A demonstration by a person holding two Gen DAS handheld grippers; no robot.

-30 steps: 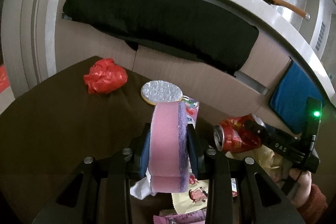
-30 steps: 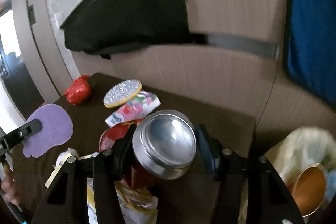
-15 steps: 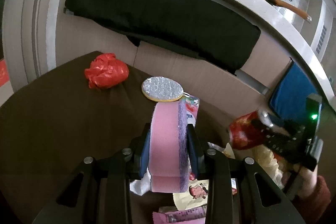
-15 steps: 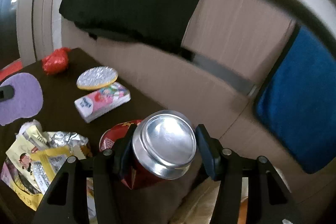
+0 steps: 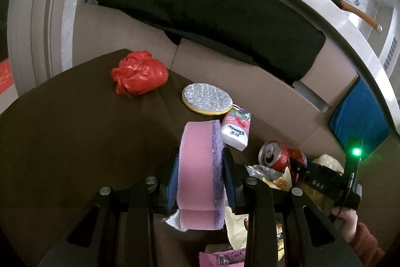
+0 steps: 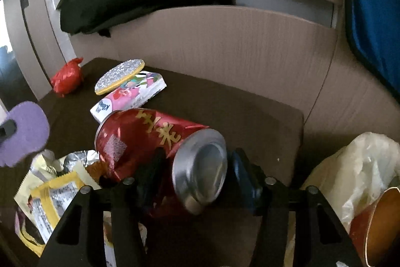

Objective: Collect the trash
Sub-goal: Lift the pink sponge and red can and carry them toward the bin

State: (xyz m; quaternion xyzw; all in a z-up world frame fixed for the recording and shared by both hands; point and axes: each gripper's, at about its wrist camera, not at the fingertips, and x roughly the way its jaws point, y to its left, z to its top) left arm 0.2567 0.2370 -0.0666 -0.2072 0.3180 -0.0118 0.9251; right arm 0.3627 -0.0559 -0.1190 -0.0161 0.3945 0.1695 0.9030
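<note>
Right gripper [image 6: 192,182] jaws opening; red can [image 6: 155,139], gripped upright-on a second ago, now tilted on its side between the parting pads, lying over the snack wrappers [image 6: 52,189] near the table's [image 6: 250,116] front edge.

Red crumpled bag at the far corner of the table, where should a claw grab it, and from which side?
Grab the red crumpled bag across its bunched middle, coming down from above. It sits as a loose ball on the brown table, apart from the silver pad, so no side looks blocked. Its folds should squash and give a firm hold.
</note>
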